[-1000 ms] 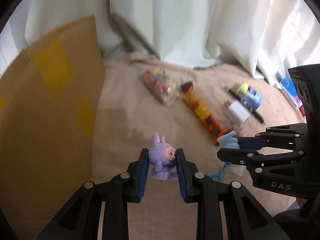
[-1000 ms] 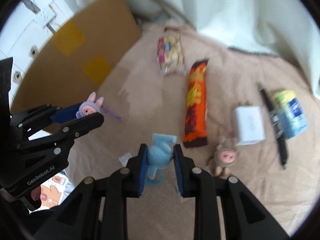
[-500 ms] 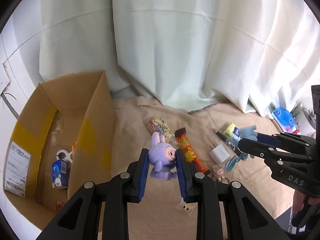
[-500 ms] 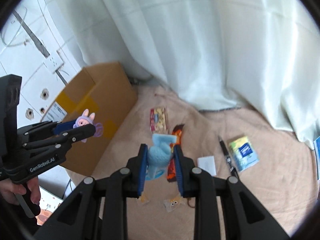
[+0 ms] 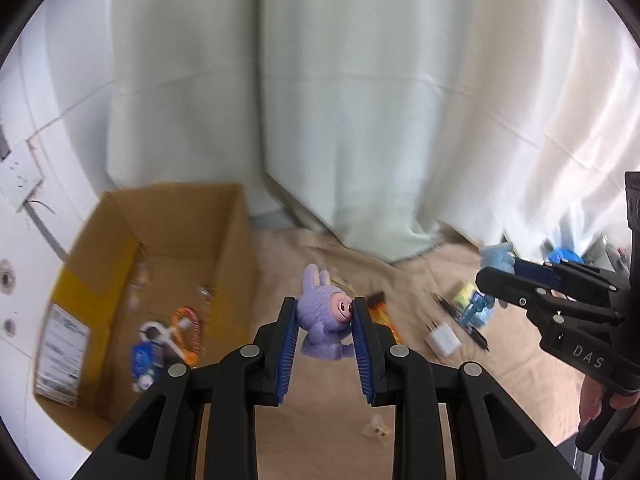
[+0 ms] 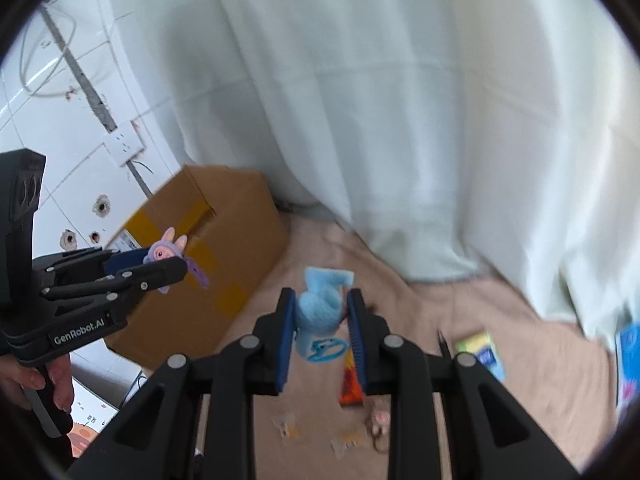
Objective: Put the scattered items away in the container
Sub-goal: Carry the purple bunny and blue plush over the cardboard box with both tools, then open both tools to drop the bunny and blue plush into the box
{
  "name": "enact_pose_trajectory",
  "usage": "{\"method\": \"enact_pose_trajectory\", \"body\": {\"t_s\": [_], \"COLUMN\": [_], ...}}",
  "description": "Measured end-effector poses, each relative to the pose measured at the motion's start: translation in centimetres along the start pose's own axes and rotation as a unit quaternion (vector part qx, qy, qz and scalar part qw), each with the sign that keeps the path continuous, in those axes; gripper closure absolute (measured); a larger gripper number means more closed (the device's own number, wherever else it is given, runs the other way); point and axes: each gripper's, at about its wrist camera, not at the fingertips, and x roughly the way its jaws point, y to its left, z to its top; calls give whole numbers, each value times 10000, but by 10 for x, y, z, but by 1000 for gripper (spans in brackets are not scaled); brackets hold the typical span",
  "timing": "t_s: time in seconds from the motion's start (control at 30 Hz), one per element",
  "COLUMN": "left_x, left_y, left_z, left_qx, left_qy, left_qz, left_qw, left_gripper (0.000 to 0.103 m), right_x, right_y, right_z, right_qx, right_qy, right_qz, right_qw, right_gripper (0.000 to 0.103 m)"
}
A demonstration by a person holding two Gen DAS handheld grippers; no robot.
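Grippers aloft, both loaded.
Left gripper (image 5: 324, 320) clamps purple plush bunny (image 5: 322, 316); right gripper (image 6: 320, 316) clamps blue plush toy (image 6: 320, 308); open brown cardboard box (image 5: 236, 248) lower left.

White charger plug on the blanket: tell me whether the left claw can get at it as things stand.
Probably not yet. The white charger plug lies uncovered on the blanket, but the left claw is shut on the purple bunny toy. It would likely need to drop that in the cardboard box first.

Your right gripper (image 6: 320, 322) clamps a blue plush toy (image 6: 320, 308) between its fingers (image 6: 286, 336); to the left, your left gripper (image 6: 160, 266) pinches a purple bunny toy (image 6: 164, 250) before the cardboard box (image 6: 224, 240).
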Motion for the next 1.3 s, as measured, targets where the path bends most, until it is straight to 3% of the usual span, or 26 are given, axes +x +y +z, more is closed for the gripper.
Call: {"method": "enact_pose_trajectory", "body": {"t_s": [0.3, 0.4, 0.57, 0.9, 1.07, 1.3], "left_x": [-23, -31, -31, -14, 1, 10], "left_y": [86, 115, 155, 209, 216, 219], "left_z": [25, 26, 21, -15, -35, -43], "left_qx": [-553, -634, -829, -1226, -1352, -1422], "left_qy": [-317, -393, -359, -106, 115, 199], "left_qz": [725, 1022, 1211, 1334, 1284, 1235], "left_qw": [9953, 9920, 9885, 9834, 9824, 9819], "left_gripper": [75, 75, 75, 75, 75, 75], "right_x": [31, 49, 81, 137, 154, 160], "right_y": [73, 101, 153, 210, 219, 217], "right_z": [71, 88, 106, 101, 90, 87], "right_qx": [-623, -680, -840, -1128, -1230, -1226], "right_qy": [-351, -330, -232, 310, 648, 800], "right_qz": [483, 668, 945, 961, 847, 740], "right_qw": [9963, 9949, 9917, 9885, 9867, 9865], "right_gripper": [73, 73, 73, 73, 73, 73]}}
